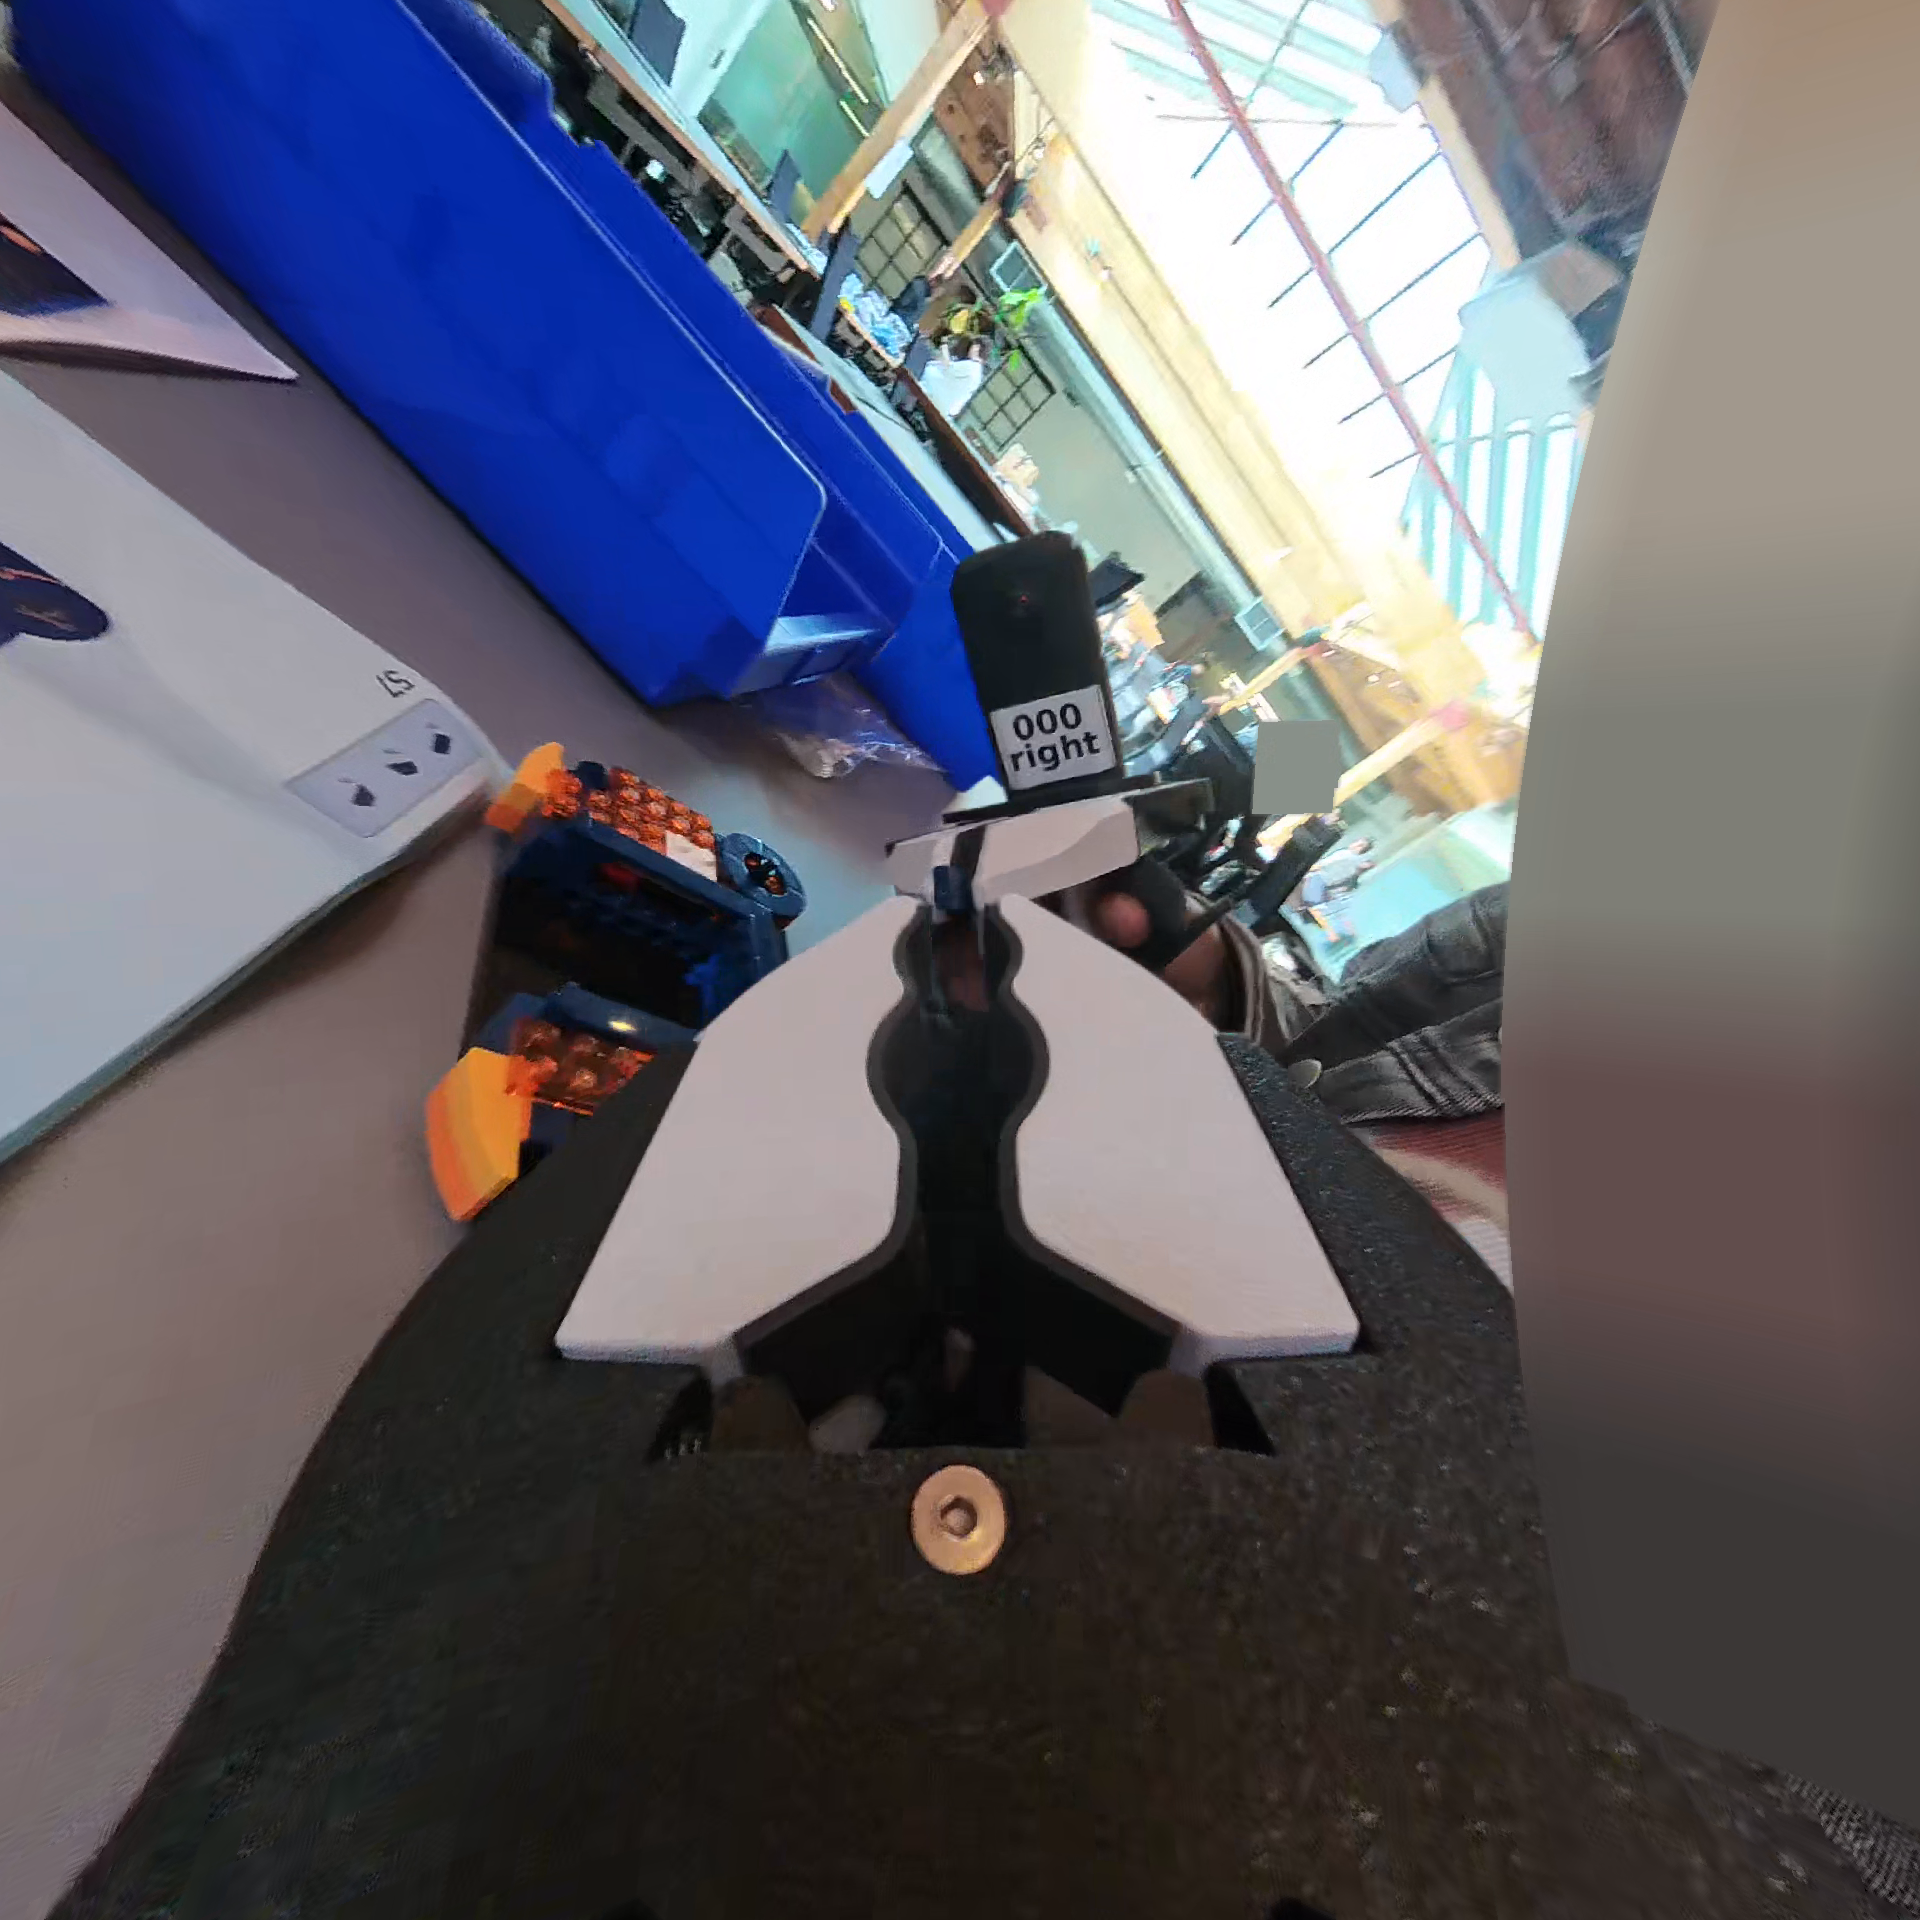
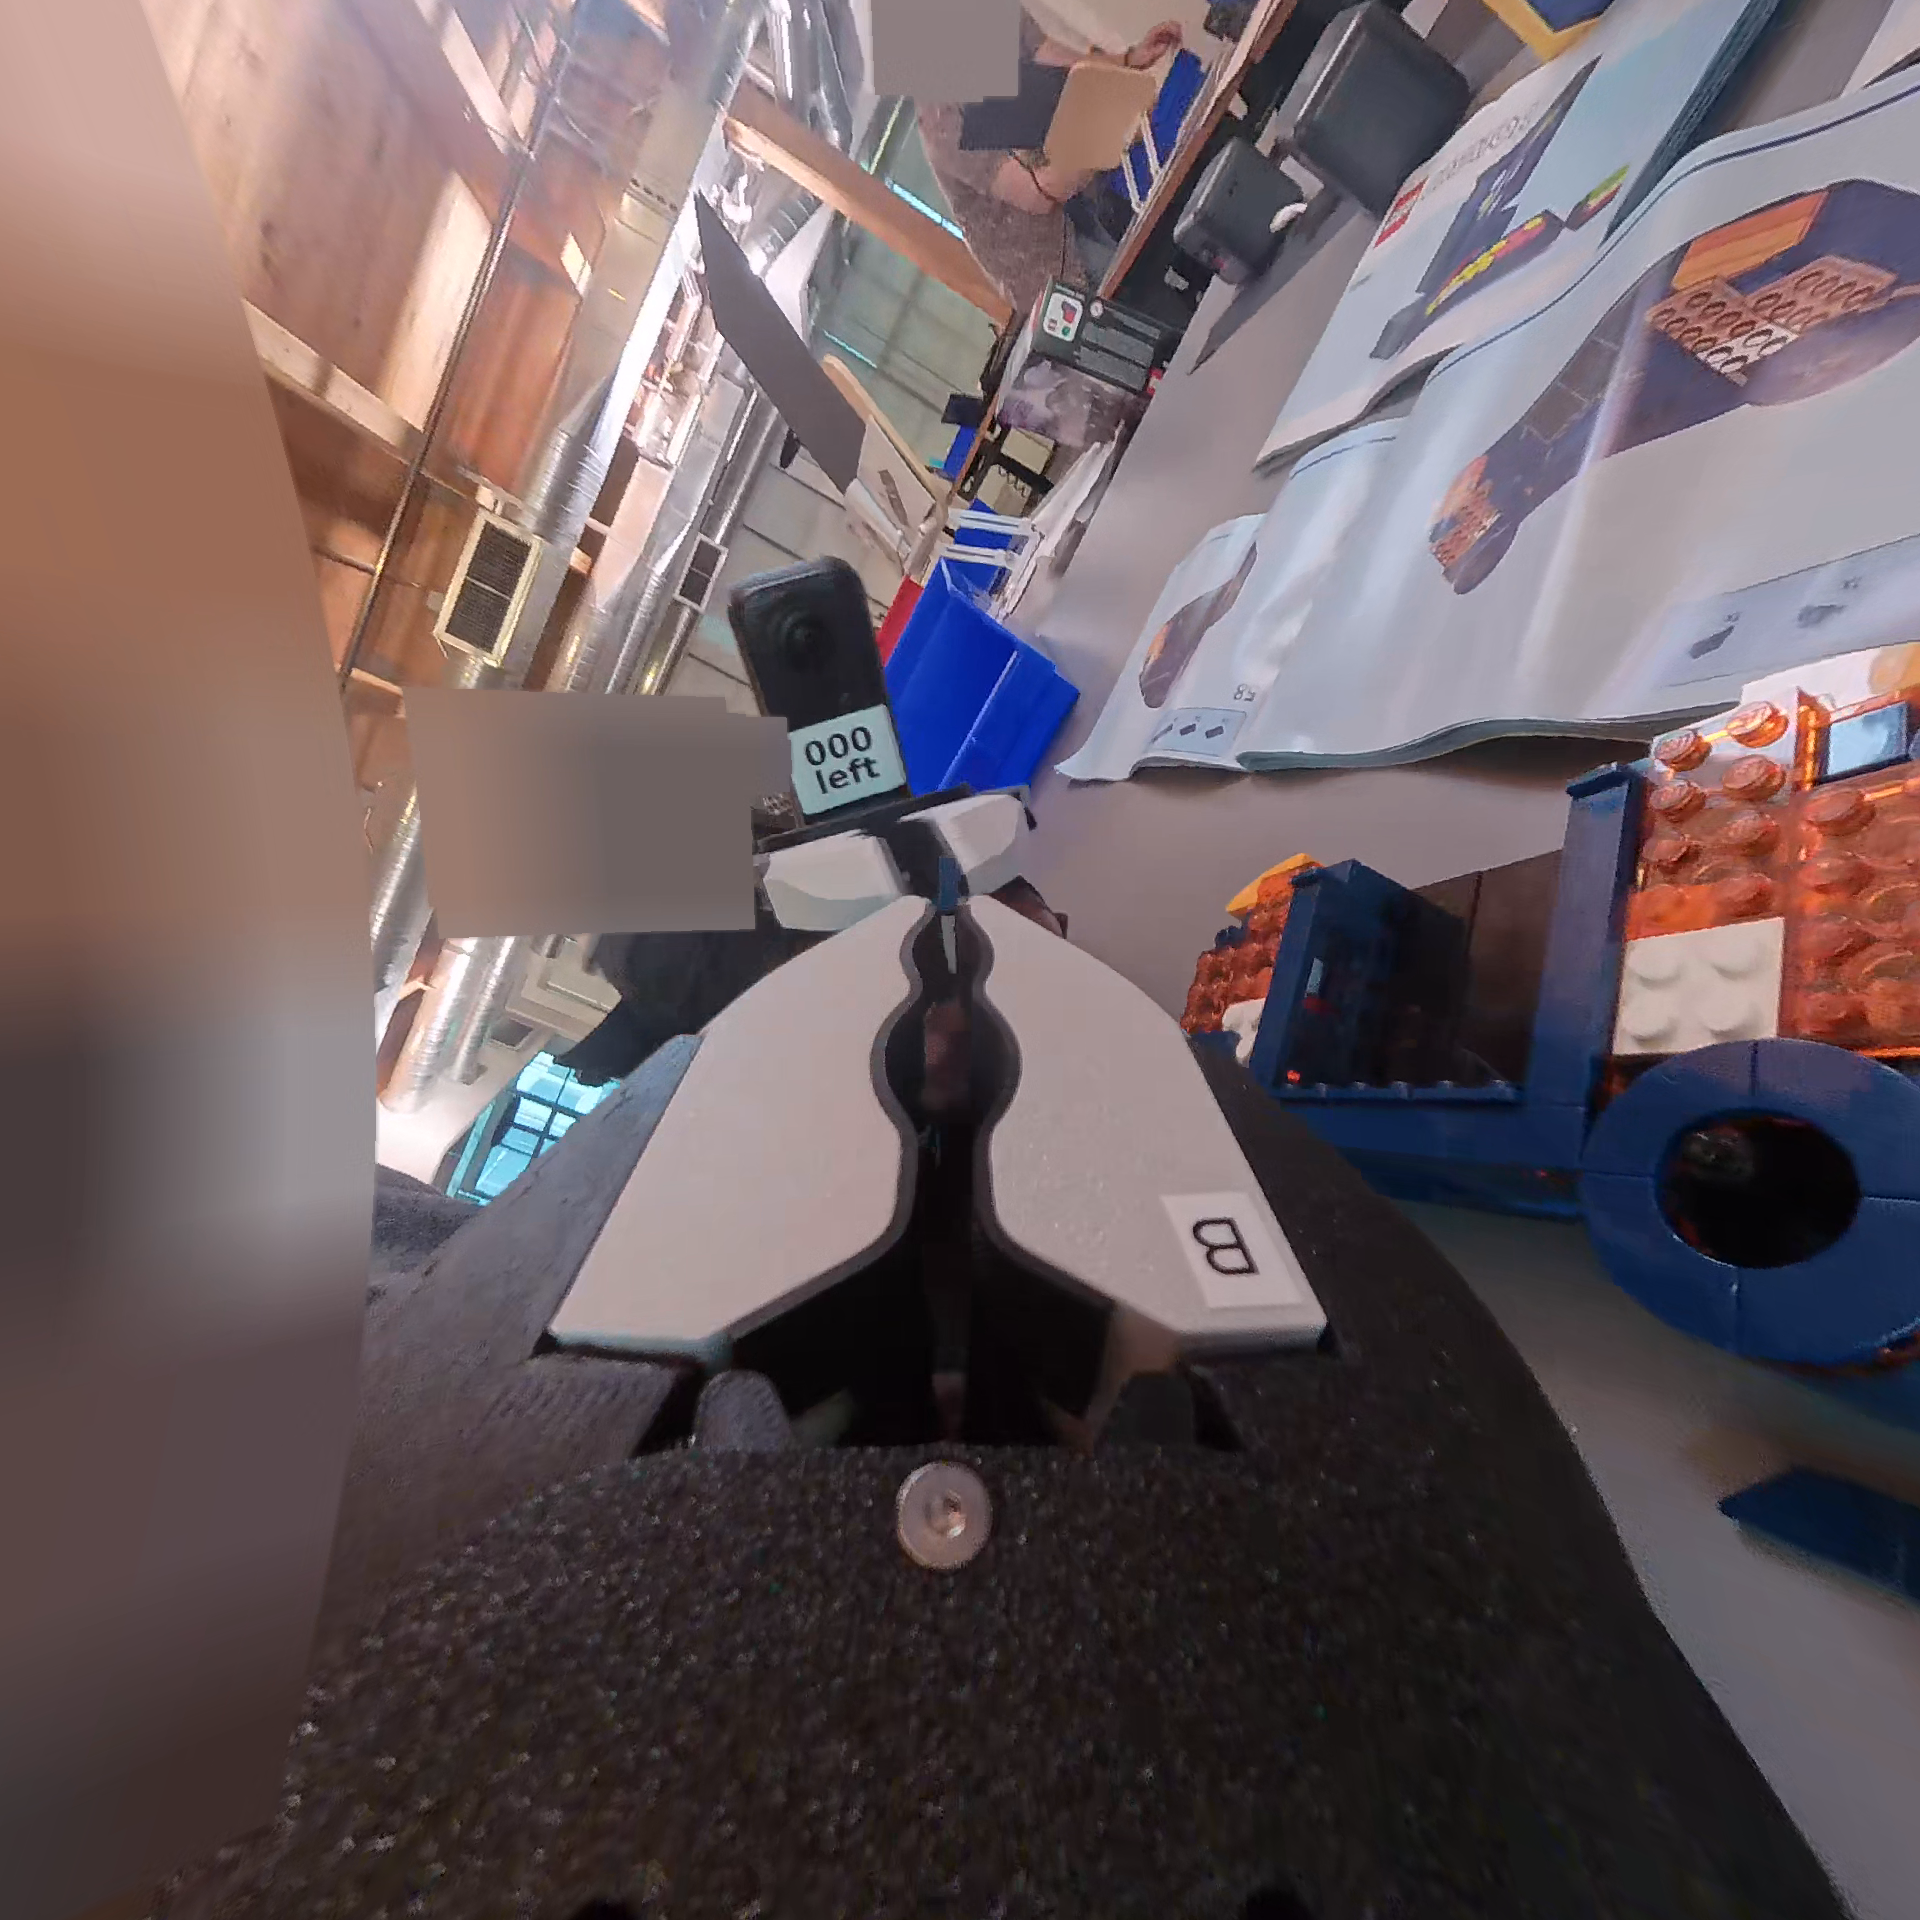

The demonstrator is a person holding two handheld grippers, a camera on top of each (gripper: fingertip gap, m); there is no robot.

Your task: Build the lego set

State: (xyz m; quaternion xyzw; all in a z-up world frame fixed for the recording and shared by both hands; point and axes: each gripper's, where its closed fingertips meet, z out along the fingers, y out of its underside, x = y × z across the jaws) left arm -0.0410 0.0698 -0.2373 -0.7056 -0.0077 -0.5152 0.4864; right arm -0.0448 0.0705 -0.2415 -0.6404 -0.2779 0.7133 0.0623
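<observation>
My left gripper (image 1: 951, 920) and my right gripper (image 2: 951, 920) meet tip to tip in the air above the table. Each is shut on a small dark blue lego piece (image 1: 943, 888) (image 2: 948, 881) held between them. I cannot tell whether it is one piece or two joined. The right gripper (image 1: 997, 847) faces me in the left wrist view, and the left gripper (image 2: 904, 842) faces me in the right wrist view. The partly built dark blue and clear orange model (image 1: 644, 883) (image 2: 1662, 1039) stands on the grey table beside the grippers.
Open instruction booklets (image 1: 156, 831) (image 2: 1558, 468) lie on the table. Blue bins (image 1: 468, 312) (image 2: 977, 675) stand behind. A loose dark blue plate (image 2: 1829, 1527) lies near the model. A hand (image 1: 1143, 925) grips the right gripper's handle. Only a small space, under 4 cm, lies between the two pairs of fingers.
</observation>
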